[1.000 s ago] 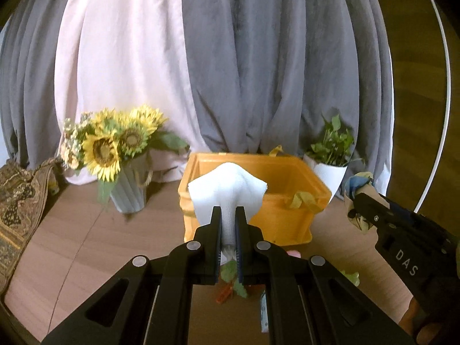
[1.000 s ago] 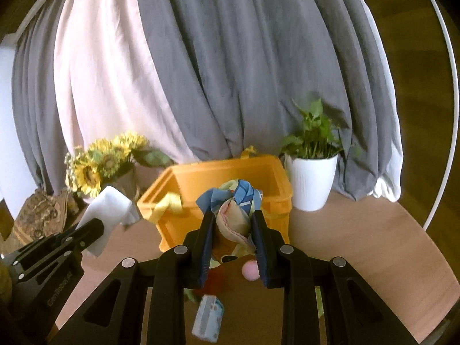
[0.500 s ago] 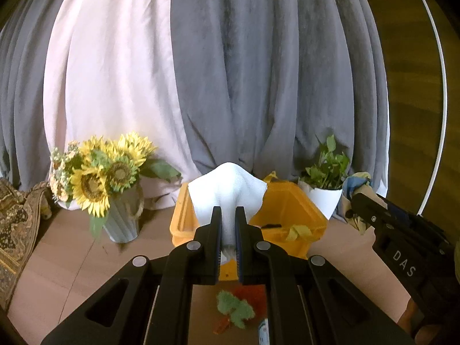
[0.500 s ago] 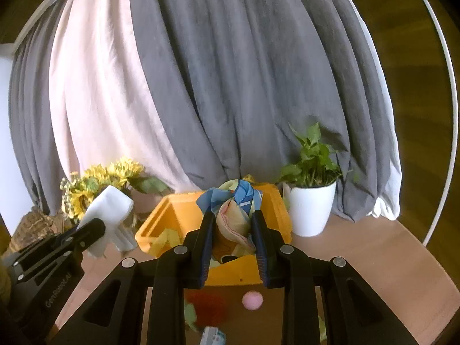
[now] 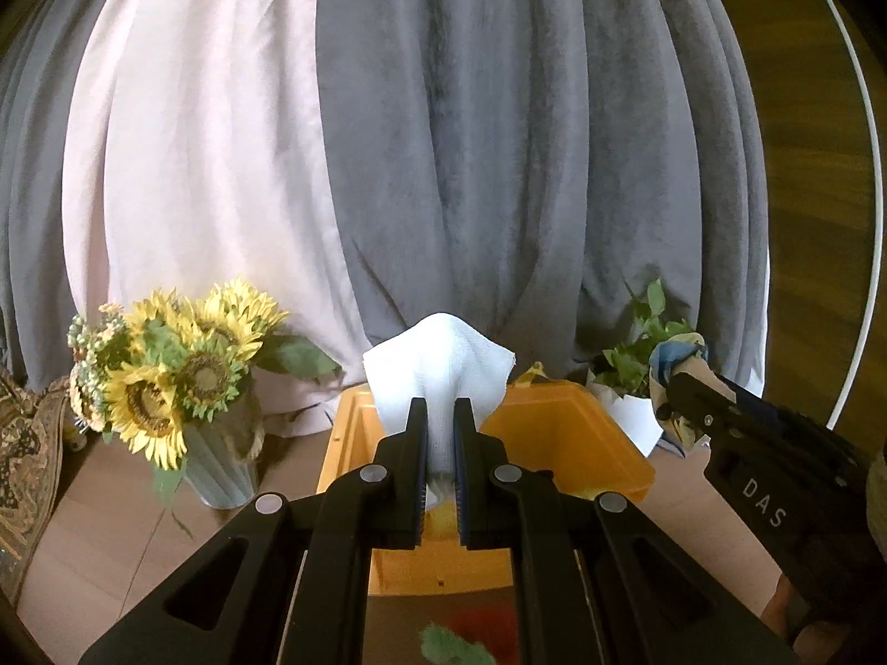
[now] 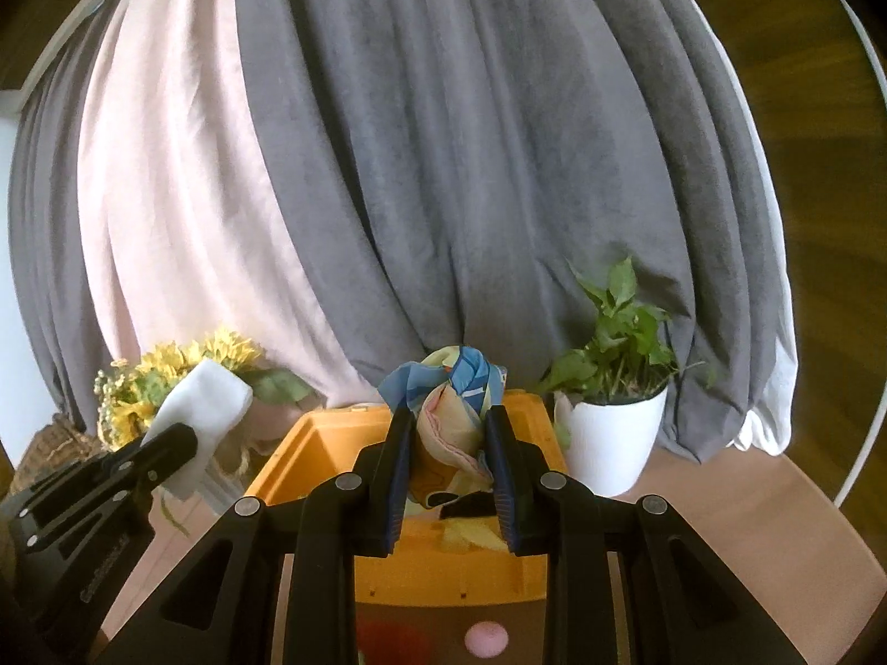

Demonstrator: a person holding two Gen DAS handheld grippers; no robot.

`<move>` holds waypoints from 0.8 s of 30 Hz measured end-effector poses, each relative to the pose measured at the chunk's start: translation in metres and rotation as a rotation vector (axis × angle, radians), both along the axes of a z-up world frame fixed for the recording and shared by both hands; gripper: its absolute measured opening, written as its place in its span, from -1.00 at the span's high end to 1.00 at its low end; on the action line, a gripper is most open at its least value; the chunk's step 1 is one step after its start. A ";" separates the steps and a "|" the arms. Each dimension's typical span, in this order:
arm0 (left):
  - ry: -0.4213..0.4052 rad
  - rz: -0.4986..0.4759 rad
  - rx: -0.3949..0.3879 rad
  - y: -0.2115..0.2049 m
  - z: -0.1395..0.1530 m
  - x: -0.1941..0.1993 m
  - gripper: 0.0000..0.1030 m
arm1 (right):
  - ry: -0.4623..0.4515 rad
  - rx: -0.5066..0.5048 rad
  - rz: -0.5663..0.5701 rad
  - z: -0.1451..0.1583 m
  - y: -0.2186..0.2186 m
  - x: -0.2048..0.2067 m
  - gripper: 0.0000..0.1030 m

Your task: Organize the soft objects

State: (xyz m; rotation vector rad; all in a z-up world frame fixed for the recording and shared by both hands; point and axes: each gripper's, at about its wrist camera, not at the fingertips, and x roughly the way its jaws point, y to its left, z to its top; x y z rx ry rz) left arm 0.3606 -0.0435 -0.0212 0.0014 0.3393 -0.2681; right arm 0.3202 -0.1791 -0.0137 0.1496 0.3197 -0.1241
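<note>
- The orange bin (image 5: 560, 438) is your landmark: it sits on the wooden surface (image 6: 765, 504) straight ahead of both tools, open at the top, with a yellowish piece of fabric (image 6: 471, 535) lying inside it.
- Left of the bin you have a vase of sunflowers (image 5: 172, 382); farther left a patterned woven cloth (image 5: 22, 471) lies at the edge of the surface.
- Right of the bin, just beside its rim, stands a white pot with a green plant (image 6: 615, 404).
- Behind the bin hang grey curtains (image 5: 499, 138) and a pale pink drape (image 5: 194, 138), closing off the back.
- On your side of the bin, on the surface, you can see a pink ball (image 6: 486, 637), a red blur and a green fuzzy thing (image 5: 449, 645); none of them block the bin's opening.
- Your left gripper (image 5: 441, 415) is clenched on a white folded cloth (image 5: 438, 366), which stands up between the fingers, raised in front of the bin's near-left part.
- Your right gripper (image 6: 450, 424) is clamped on a crumpled blue, yellow and pink fabric bundle (image 6: 443, 388), held in front of the bin's middle.
- Both tools point forward and slightly down toward the bin, side by side; each shows at the edge of the other's view.
</note>
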 end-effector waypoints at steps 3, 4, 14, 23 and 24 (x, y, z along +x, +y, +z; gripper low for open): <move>0.000 -0.001 0.001 -0.002 -0.001 0.014 0.81 | 0.002 -0.002 0.004 0.000 0.000 0.012 0.46; 0.001 -0.002 0.000 -0.002 -0.001 0.019 0.81 | 0.003 -0.003 0.004 0.000 -0.001 0.017 0.46; 0.065 -0.022 -0.005 -0.011 -0.021 0.078 0.81 | 0.041 0.012 0.010 -0.014 -0.009 0.068 0.46; 0.134 -0.017 -0.004 -0.019 -0.047 0.116 0.81 | 0.125 0.040 0.018 -0.042 -0.016 0.113 0.46; 0.142 -0.017 -0.003 -0.020 -0.050 0.119 0.81 | 0.132 0.041 0.017 -0.045 -0.017 0.116 0.46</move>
